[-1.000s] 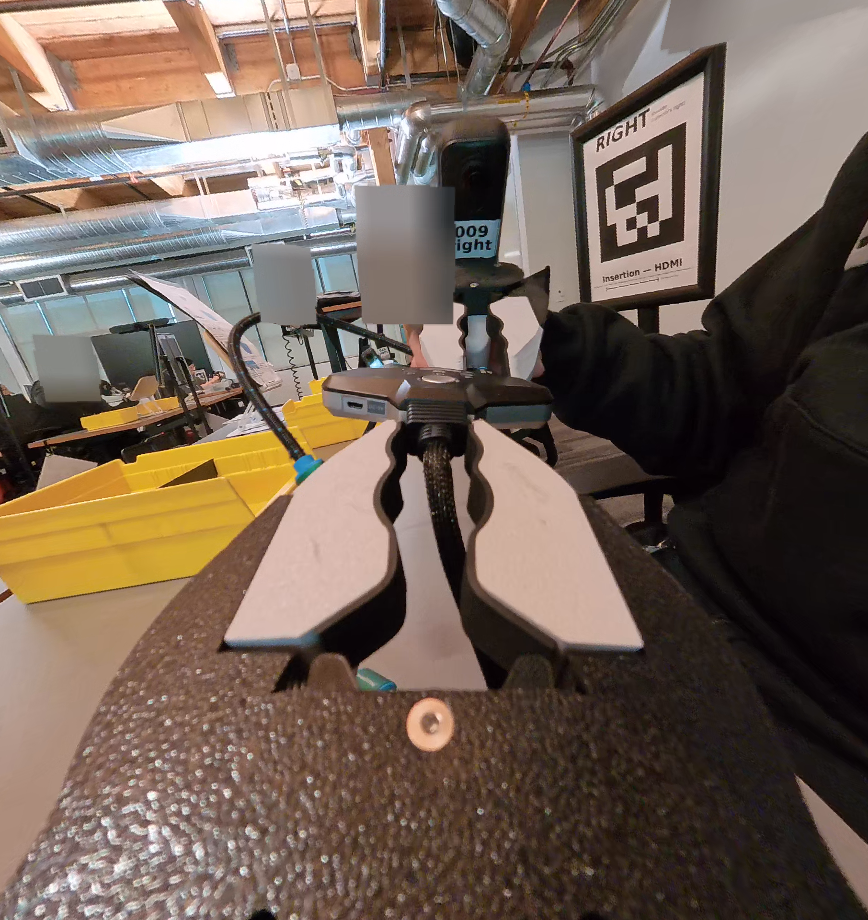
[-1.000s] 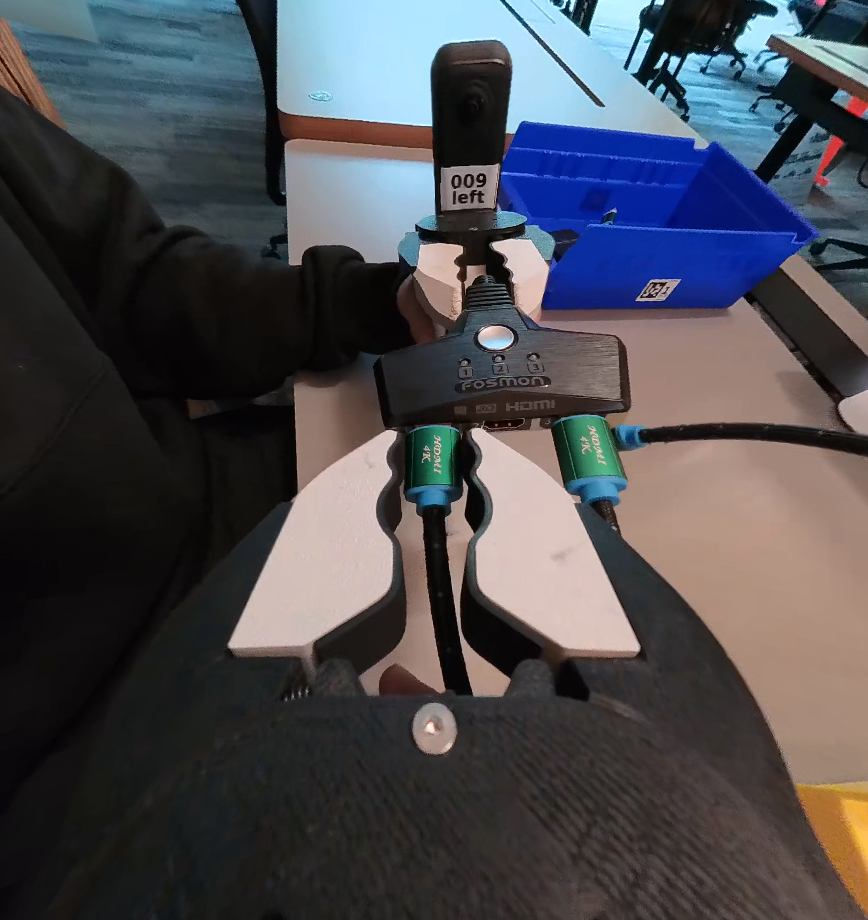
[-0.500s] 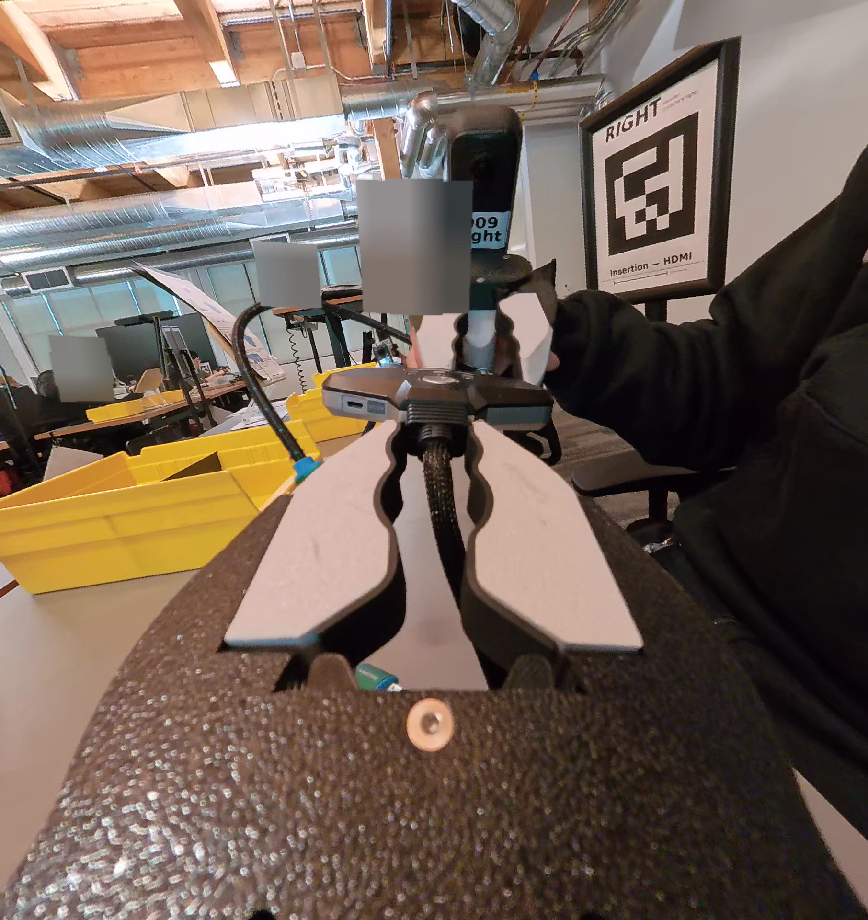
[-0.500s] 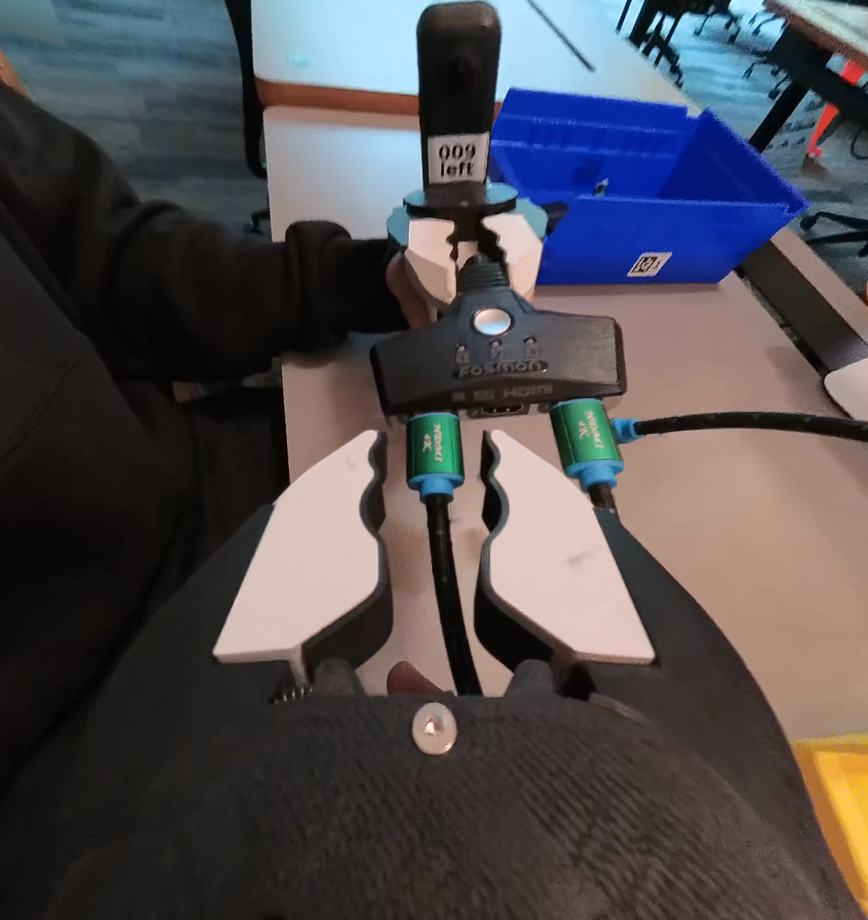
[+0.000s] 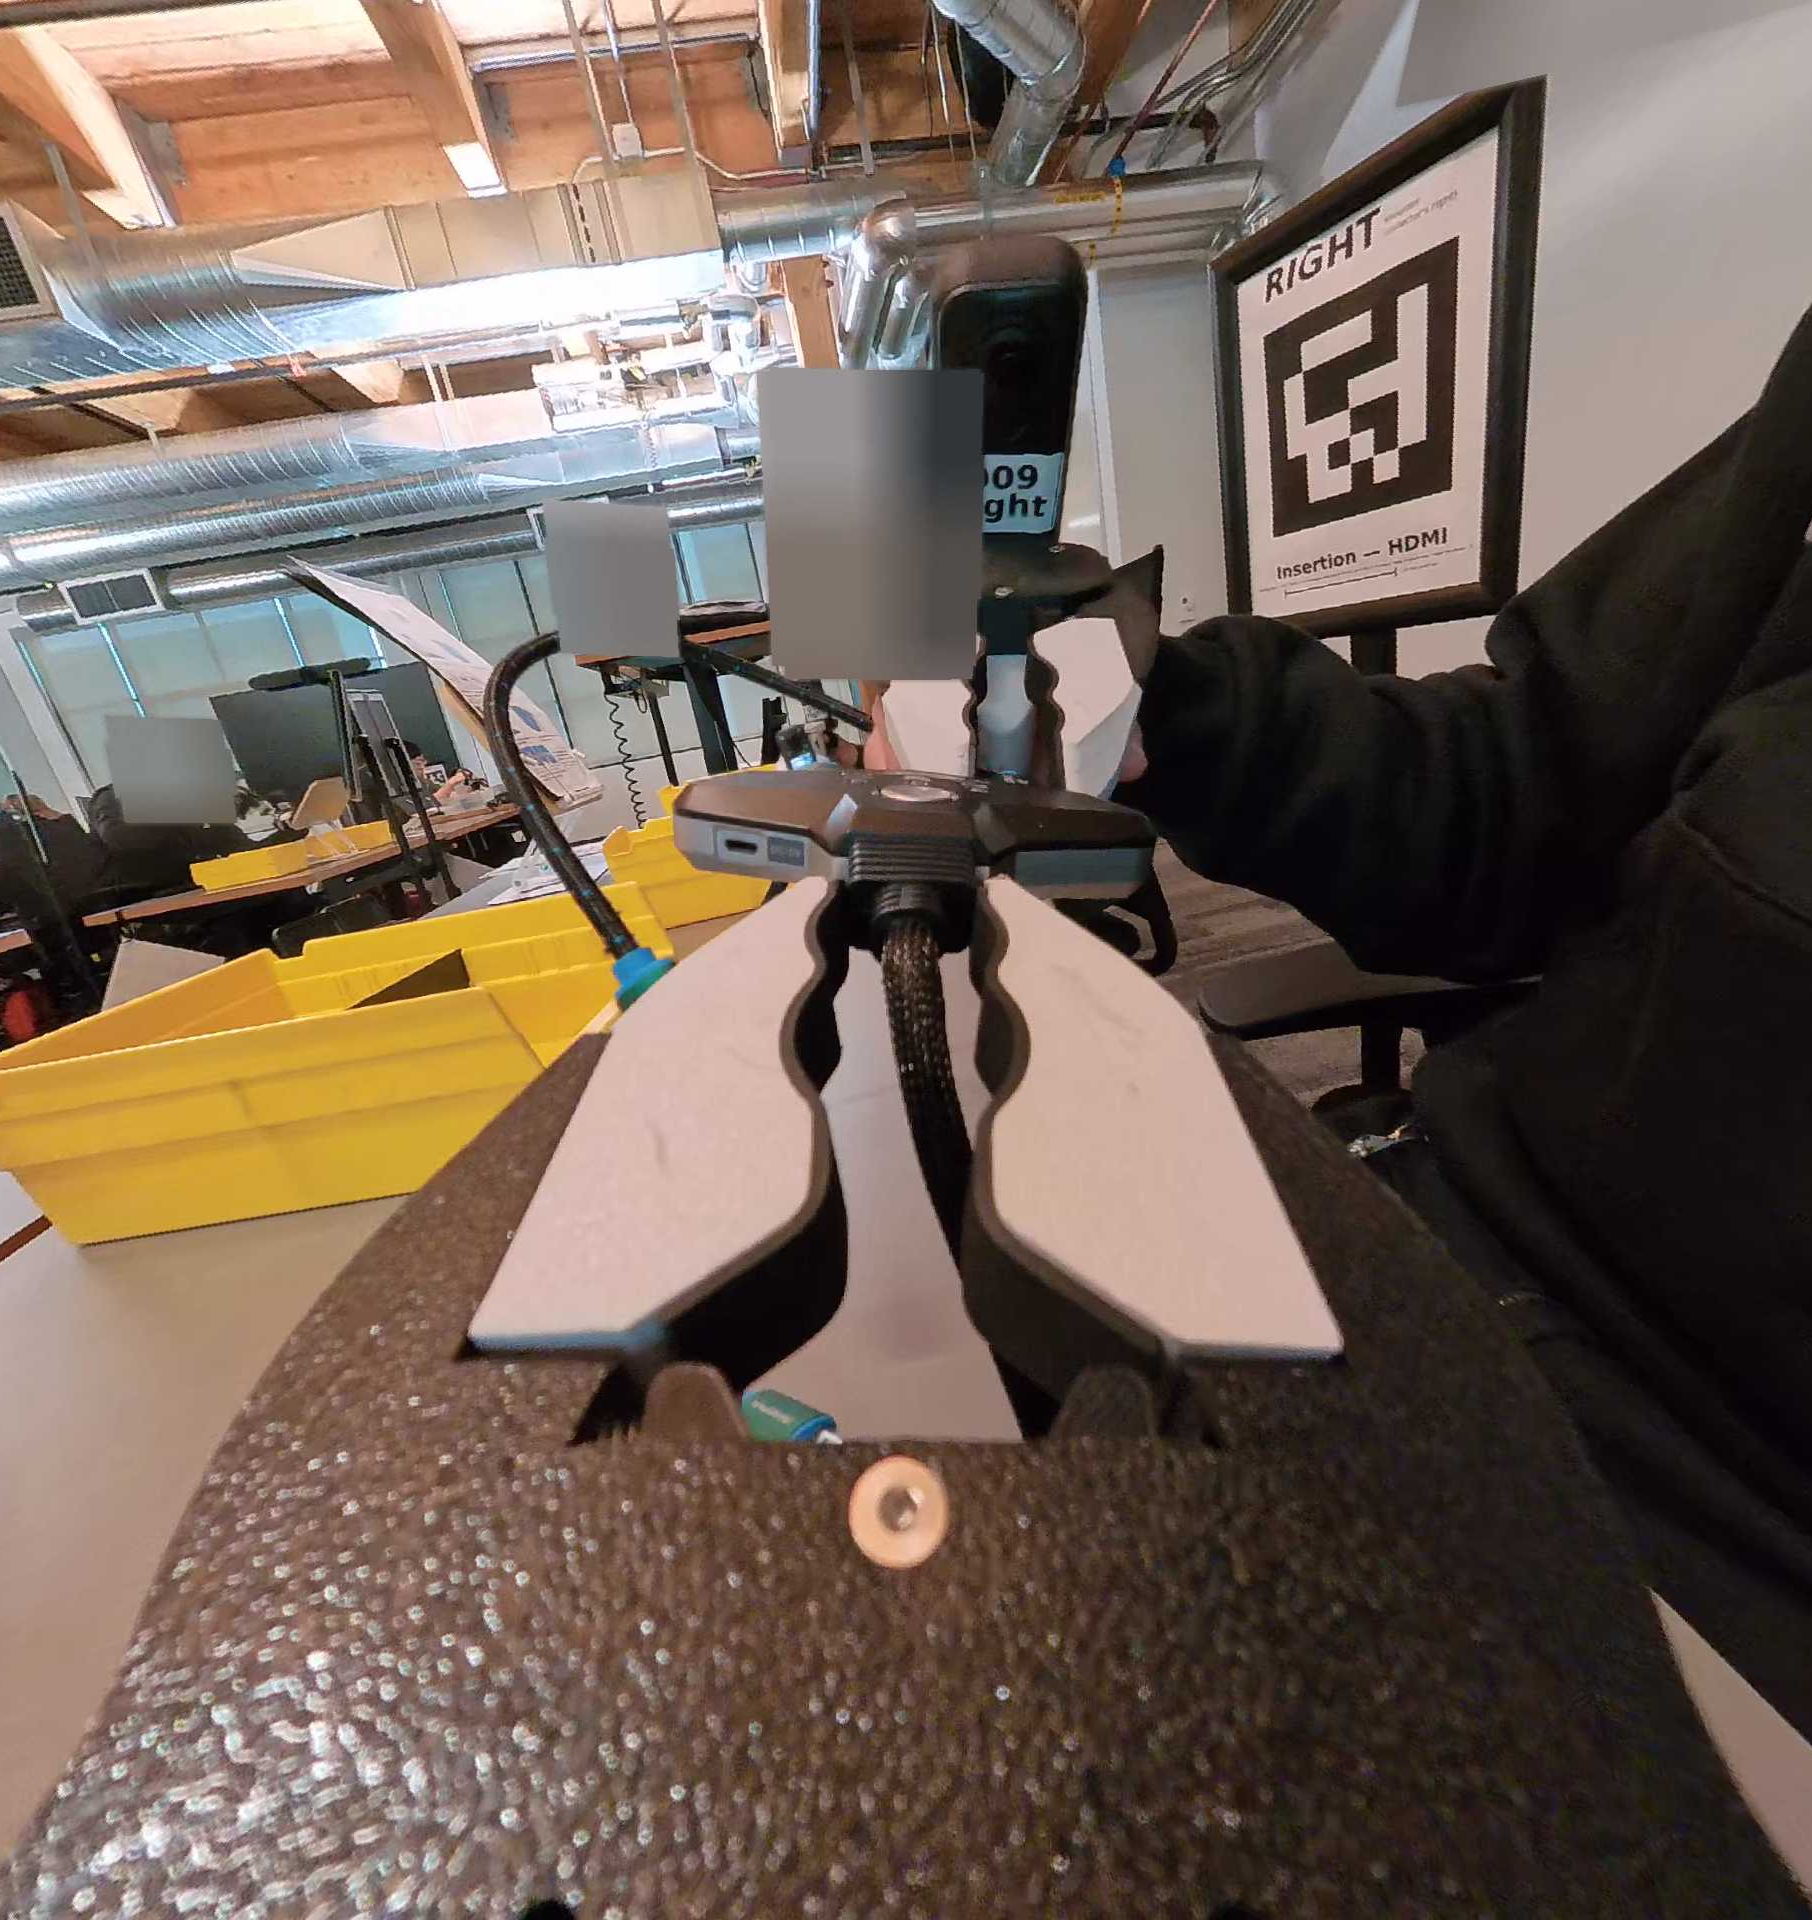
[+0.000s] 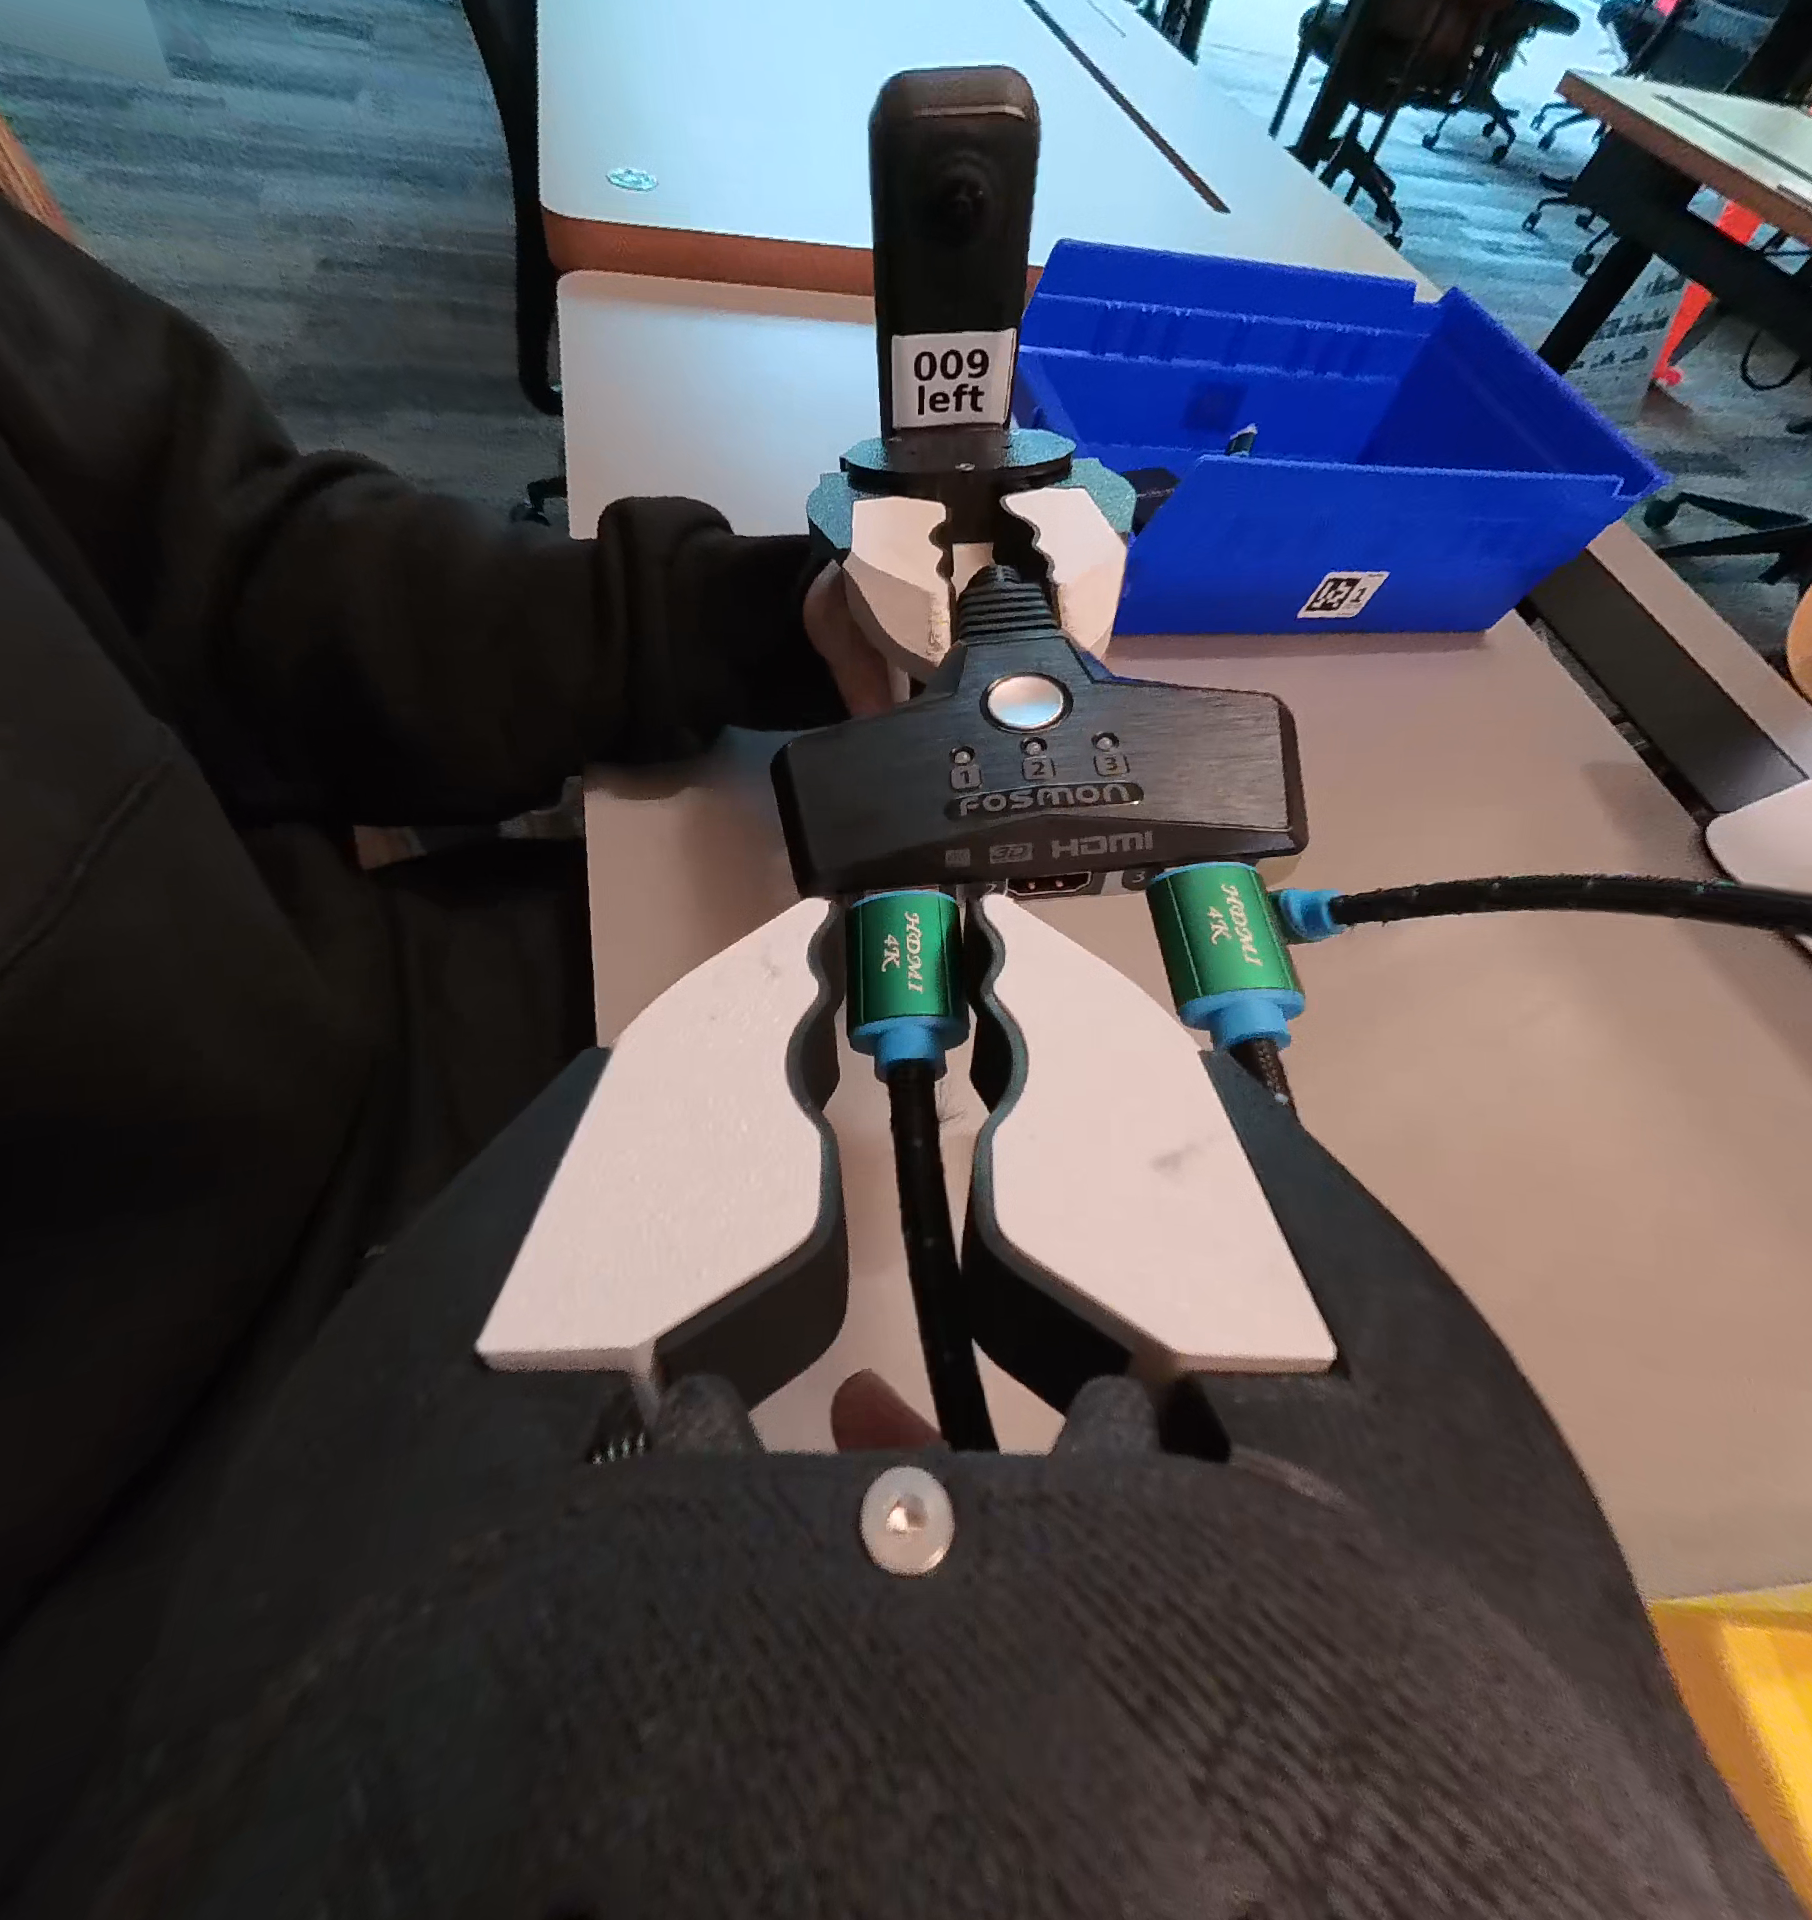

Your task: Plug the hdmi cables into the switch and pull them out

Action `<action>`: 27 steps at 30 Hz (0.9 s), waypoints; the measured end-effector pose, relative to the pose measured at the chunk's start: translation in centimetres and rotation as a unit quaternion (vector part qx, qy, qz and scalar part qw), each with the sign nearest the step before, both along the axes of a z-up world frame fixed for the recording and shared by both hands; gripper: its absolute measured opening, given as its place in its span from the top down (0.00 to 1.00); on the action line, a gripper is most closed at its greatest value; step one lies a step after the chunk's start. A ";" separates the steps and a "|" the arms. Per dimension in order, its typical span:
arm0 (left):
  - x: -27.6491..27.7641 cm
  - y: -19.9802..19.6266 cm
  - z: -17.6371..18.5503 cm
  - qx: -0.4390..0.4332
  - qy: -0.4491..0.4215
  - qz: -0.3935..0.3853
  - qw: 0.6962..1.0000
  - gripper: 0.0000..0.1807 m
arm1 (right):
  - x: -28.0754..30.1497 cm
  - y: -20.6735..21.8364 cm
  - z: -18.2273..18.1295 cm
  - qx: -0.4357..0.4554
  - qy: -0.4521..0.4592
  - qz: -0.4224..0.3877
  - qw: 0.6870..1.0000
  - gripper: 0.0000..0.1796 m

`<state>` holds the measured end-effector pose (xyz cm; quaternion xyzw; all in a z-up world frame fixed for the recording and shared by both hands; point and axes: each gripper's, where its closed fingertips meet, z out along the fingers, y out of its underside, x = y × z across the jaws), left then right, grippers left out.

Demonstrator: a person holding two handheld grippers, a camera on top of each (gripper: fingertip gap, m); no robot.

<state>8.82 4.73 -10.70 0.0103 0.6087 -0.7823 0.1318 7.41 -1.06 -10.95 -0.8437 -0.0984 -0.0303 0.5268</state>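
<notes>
A black HDMI switch (image 6: 1037,800) is held in the air between my two grippers. My left gripper (image 5: 907,914) is shut on the switch's braided tail cable (image 5: 923,1039), right at its strain relief. It also shows in the right wrist view (image 6: 985,582) behind the switch. My right gripper (image 6: 902,925) is shut on a green HDMI plug (image 6: 900,966) that sits in the switch's left port. A second green plug (image 6: 1229,956) sits in the right port, and its black cable (image 6: 1608,906) runs off to the right. The middle port (image 6: 1053,883) is empty.
A blue bin (image 6: 1401,540) stands on the grey table (image 6: 1504,1247) behind the switch. Yellow bins (image 5: 237,1091) stand on the other side. A framed marker sign (image 5: 1369,364) stands by the wall. The person's black sleeve (image 6: 362,644) fills the left.
My right gripper opened around the left plug half a second ago and has now closed on it again. My left gripper keeps its hold on the switch's cable.
</notes>
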 end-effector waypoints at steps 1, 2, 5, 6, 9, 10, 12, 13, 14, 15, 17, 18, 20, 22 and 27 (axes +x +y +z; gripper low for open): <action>0.0 0.0 0.0 0.001 0.000 0.000 1.000 0.88 | 0.0 0.0 0.0 0.000 0.005 0.001 1.000 0.88; 0.0 -0.1 -0.1 0.004 -0.001 -0.001 1.000 0.88 | -0.1 -0.1 -0.1 -0.005 0.011 0.003 1.000 0.88; -0.2 -0.2 -0.2 0.012 -0.003 -0.002 1.000 0.88 | -0.2 -0.3 -0.6 -0.033 -0.005 0.007 0.999 0.88; -0.3 -0.2 -0.4 0.021 -0.002 -0.002 1.000 0.88 | -0.2 -0.4 -0.9 -0.048 -0.008 0.007 0.999 0.88; -0.4 -1.2 -1.1 0.057 0.000 0.000 0.998 0.87 | -0.2 -1.7 -1.5 -0.117 -0.019 0.013 0.993 0.88; -0.3 -1.6 -1.3 0.063 0.001 0.002 0.998 0.87 | -0.1 -2.1 -1.4 -0.132 -0.019 0.016 0.991 0.88; 0.0 -2.1 -1.5 0.073 0.004 0.008 0.997 0.87 | 0.3 -2.8 -1.2 -0.158 -0.026 0.015 0.987 0.87; 0.1 -2.2 -1.6 0.078 0.004 0.012 0.997 0.87 | 0.5 -3.0 -1.3 -0.170 -0.031 0.015 0.985 0.87; 0.2 -2.2 -1.7 0.080 0.004 0.015 0.997 0.87 | 0.6 -3.0 -1.3 -0.177 -0.035 0.014 0.983 0.87; 0.2 -2.2 -1.7 0.081 0.003 0.017 0.997 0.87 | 0.6 -3.1 -1.2 -0.179 -0.037 0.015 0.983 0.87; 0.3 -2.4 -1.9 0.089 0.003 0.023 0.996 0.87 | 0.7 -3.3 -1.3 -0.194 -0.051 0.019 0.980 0.87; 0.4 -2.6 -1.9 0.092 0.002 0.028 0.995 0.87 | 0.8 -3.5 -1.3 -0.201 -0.050 0.018 0.978 0.88; 0.6 -2.7 -2.0 0.095 0.004 0.036 0.995 0.87 | 1.2 -3.7 -1.2 -0.202 -0.046 0.015 0.978 0.88; 0.7 -3.0 -2.2 0.101 0.008 0.036 0.994 0.87 | 1.3 -4.0 -1.4 -0.211 -0.038 0.014 0.977 0.88; 0.8 -3.3 -2.3 0.107 0.012 0.037 0.993 0.87 | 1.4 -4.4 -1.4 -0.218 -0.016 0.007 0.976 0.87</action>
